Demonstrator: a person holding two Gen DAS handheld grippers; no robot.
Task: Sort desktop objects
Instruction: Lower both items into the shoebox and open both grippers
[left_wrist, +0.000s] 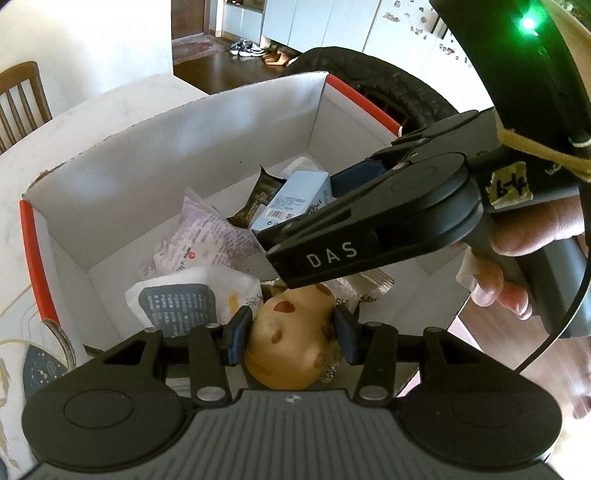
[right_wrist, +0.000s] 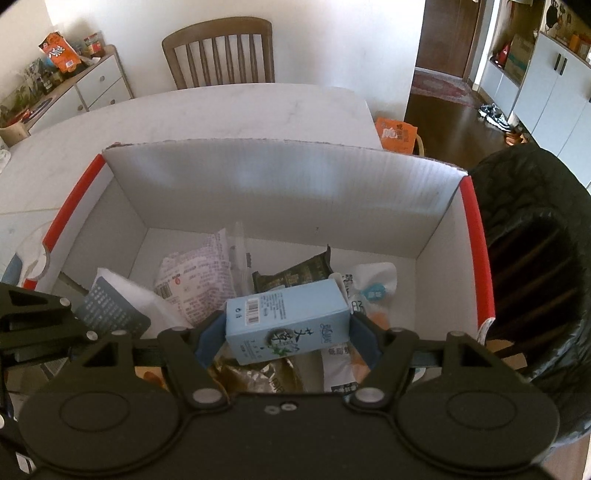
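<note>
Both above the white box (right_wrist: 280, 192): right claw (right_wrist: 286, 338) pinching blue carton (right_wrist: 286, 321) crosswise, deeper in; left claw (left_wrist: 291, 334) pinching spotted toy (left_wrist: 291, 339), nearer the rim.

White walls, wooden chair (right_wrist: 218, 51), white marble-ish table (right_wrist: 221, 114), dark wood floor (right_wrist: 454, 125), white cabinets (right_wrist: 550, 96).

snack packets (right_wrist: 195, 280) crowd the box (right_wrist: 277, 177) floor; its far end, upper middle of frame, lies bare. the right tongs (left_wrist: 332, 206) cross above.
</note>
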